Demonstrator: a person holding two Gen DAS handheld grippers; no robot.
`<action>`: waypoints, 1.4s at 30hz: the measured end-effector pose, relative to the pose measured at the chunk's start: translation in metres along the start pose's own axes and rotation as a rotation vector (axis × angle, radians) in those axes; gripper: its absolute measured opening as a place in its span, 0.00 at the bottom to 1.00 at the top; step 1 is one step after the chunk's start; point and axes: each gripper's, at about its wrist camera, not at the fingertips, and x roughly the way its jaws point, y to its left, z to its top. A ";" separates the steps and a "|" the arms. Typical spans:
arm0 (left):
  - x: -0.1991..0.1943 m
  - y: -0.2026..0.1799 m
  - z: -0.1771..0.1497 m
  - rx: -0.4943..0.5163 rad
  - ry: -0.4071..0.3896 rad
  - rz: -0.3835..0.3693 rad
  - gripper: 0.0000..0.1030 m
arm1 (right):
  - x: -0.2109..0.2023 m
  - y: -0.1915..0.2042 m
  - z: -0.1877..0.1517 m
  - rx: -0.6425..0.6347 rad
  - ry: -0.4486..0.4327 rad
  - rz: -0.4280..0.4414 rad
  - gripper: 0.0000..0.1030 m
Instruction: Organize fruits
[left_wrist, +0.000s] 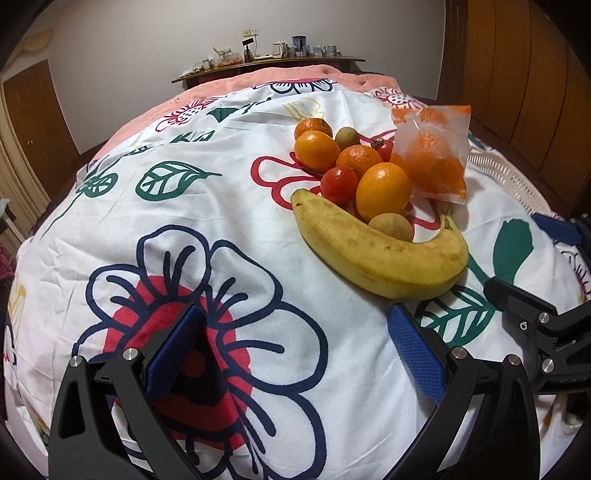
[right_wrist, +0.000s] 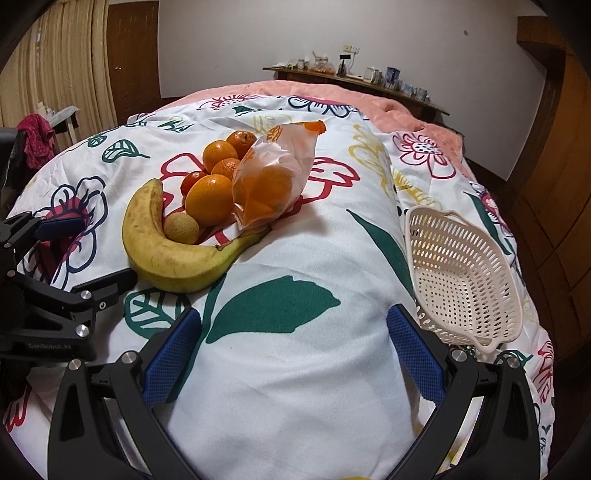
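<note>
I have both grippers hovering low over the floral bedspread (right_wrist: 295, 369), and nothing is picked up — this reads to me as the very start of the sorting. My left gripper (left_wrist: 295, 354) has its blue pads (left_wrist: 415, 350) spread wide with only cloth between them; my right gripper (right_wrist: 291, 354) is spread just as wide and equally bare.

The fruit sits in one heap ahead of me: a spotted banana (left_wrist: 376, 251) curls along the near edge, a small brown longan (left_wrist: 391, 227) rests in its curve, and behind that lie several oranges, the biggest orange (left_wrist: 383, 190) touching a red tomato (left_wrist: 339, 184). A clear plastic bag (right_wrist: 271, 181) holding more oranges leans against the heap. The white perforated basket (right_wrist: 465, 280) lies tipped on the bedspread, well apart from the heap and just beside my right gripper's outer finger.

My guess at the next move: reach for the banana, since it is nearest and blocks the rest, and carry it to the basket — which may need setting level first.

The only writing I can read is on the other gripper's body in the right wrist view, roughly "GenRobot.AI"; I can make out no wording on the bag.
</note>
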 end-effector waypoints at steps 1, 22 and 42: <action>-0.001 0.002 0.000 -0.007 -0.004 -0.008 0.98 | 0.000 0.000 0.000 -0.001 0.001 0.006 0.95; -0.020 0.029 0.063 -0.097 -0.114 0.013 0.98 | -0.017 -0.024 0.016 0.105 -0.020 0.184 0.95; -0.005 0.056 0.078 -0.145 -0.115 0.042 0.98 | 0.067 -0.024 0.095 0.233 0.155 0.381 0.51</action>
